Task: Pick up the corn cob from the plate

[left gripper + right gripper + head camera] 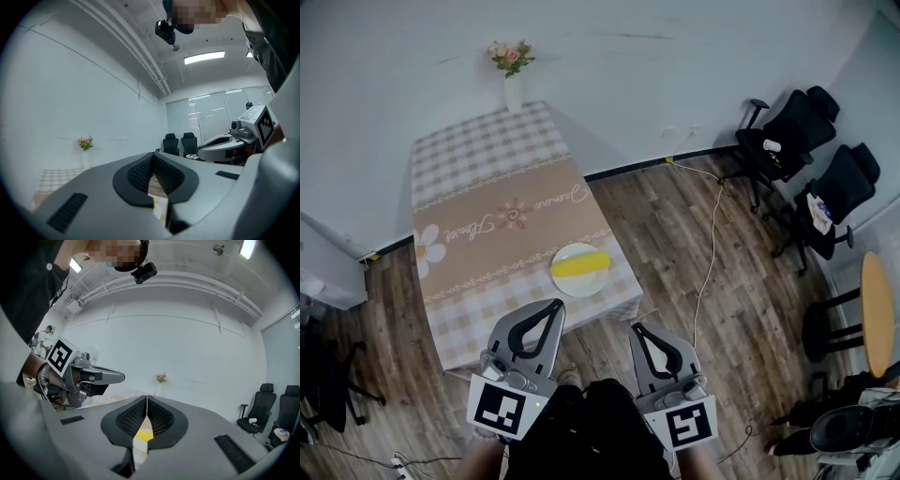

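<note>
A yellow corn cob (578, 265) lies across a white plate (572, 285) near the front right corner of the checked table (478, 202). Both grippers hover in front of the table's near edge, short of the plate. My left gripper (555, 303) has its jaws together with nothing held; its own view shows the tips meeting (153, 155). My right gripper (636, 327) is also shut and empty (147, 397). Through the gap under its jaws a patch of the corn cob (143, 434) shows. A sliver of the plate (160, 207) is visible below the left jaws.
A white vase of flowers (513, 73) stands at the table's far edge. Black office chairs (802, 141) and a round wooden table (877, 314) are at the right. A cable (710, 246) runs over the wooden floor. A small cabinet (323, 272) is at the left.
</note>
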A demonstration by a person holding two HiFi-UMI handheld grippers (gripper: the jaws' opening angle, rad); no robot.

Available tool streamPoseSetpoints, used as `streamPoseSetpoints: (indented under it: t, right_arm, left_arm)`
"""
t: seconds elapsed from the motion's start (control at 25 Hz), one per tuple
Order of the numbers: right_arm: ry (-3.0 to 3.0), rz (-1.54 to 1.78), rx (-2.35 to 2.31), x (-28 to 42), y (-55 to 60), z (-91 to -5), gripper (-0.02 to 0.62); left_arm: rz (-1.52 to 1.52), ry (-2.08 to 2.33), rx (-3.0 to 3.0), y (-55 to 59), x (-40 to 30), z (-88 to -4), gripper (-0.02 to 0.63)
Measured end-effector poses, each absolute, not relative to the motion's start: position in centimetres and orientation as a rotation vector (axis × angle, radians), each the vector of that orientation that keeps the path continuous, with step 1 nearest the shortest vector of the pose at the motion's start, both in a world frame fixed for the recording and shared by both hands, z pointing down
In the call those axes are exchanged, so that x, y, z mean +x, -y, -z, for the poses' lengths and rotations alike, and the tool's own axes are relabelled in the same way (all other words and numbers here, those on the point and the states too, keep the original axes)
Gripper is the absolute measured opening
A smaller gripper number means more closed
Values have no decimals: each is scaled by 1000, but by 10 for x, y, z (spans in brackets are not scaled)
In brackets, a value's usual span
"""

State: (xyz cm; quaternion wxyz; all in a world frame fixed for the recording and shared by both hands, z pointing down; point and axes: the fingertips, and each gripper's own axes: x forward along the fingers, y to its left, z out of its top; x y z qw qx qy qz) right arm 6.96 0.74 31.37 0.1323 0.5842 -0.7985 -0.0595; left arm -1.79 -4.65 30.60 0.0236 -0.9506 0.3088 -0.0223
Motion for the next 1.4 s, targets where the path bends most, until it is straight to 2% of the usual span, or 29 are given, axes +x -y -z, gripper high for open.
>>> streamPoseSetpoints:
  t: [0.52,1.4]
  right_arm:
    - [2345,164,1627,64,17,-314,43]
    - [2499,171,1405,105,87,-316,43]
  left_arm:
    - [110,-1068,-2914,71,-33,-311,9]
    - [189,-1331,-2779,131,-4,-316,9]
